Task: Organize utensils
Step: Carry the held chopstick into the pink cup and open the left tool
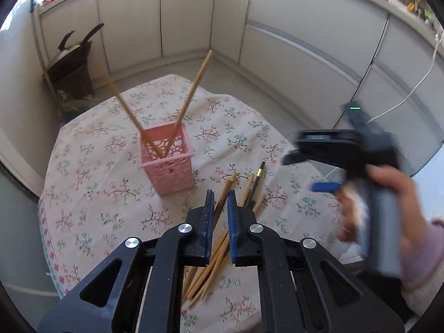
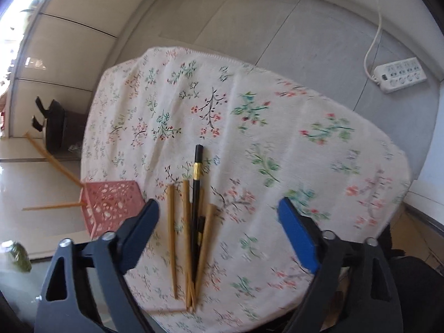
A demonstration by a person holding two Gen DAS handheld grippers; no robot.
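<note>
A pink perforated basket (image 1: 166, 161) (image 2: 108, 205) stands on the table with the floral cloth (image 1: 97, 166) (image 2: 277, 111). Two wooden chopsticks (image 1: 194, 91) lean apart inside it. My left gripper (image 1: 220, 211) is shut on one wooden chopstick (image 1: 226, 191), held above the loose pile (image 1: 211, 266). The pile of several wooden chopsticks (image 2: 187, 236) and a black chopstick with a gold band (image 2: 197, 180) (image 1: 258, 177) lies near the table's front edge. My right gripper (image 2: 219, 208) (image 1: 308, 172) hovers open over that pile, its pads apart from every stick.
A person's hand (image 1: 388, 194) holds the right gripper, blurred. A dark wok on a stand (image 1: 72, 61) sits on the floor at the left. A white power strip (image 2: 399, 75) with its cord lies on the floor beyond the table. Pale cabinets ring the room.
</note>
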